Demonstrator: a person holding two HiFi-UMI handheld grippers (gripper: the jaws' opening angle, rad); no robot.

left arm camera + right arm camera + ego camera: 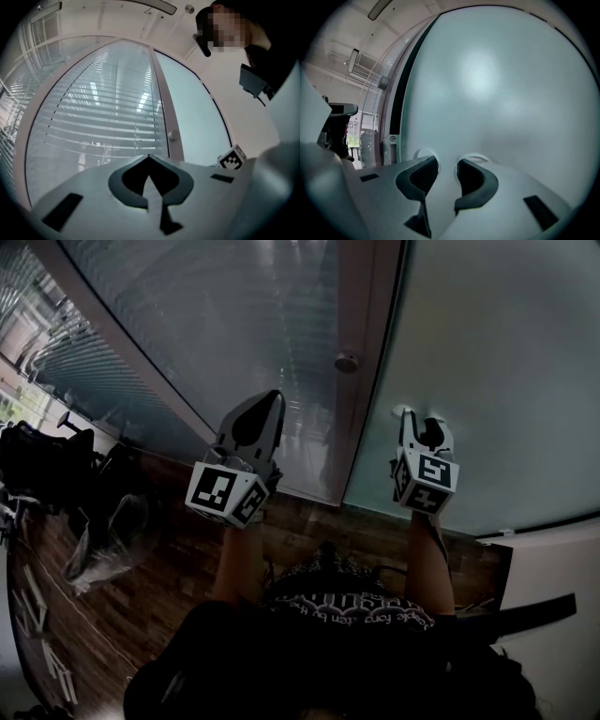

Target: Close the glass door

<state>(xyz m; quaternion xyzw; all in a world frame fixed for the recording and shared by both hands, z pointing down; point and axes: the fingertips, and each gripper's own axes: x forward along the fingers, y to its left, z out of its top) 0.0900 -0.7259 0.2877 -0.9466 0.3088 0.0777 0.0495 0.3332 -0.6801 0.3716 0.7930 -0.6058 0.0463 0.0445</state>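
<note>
The frosted glass door [487,362] fills the right half of the head view and nearly all of the right gripper view [501,84]. My right gripper [419,423] [446,164] is open, its fingertips up against the frosted pane with nothing between them. Left of the door runs a pale upright frame [354,418] that carries a small round knob [346,361] [173,136]. My left gripper [255,413] [149,158] is shut and empty, held before the glass wall with blinds [108,122], just left of the frame.
A dark wooden floor [178,568] lies below. Dark bags and a chair [56,465] stand at the left by the glass wall. A white wall corner [553,559] juts in at the lower right. The person's torso is close behind both grippers.
</note>
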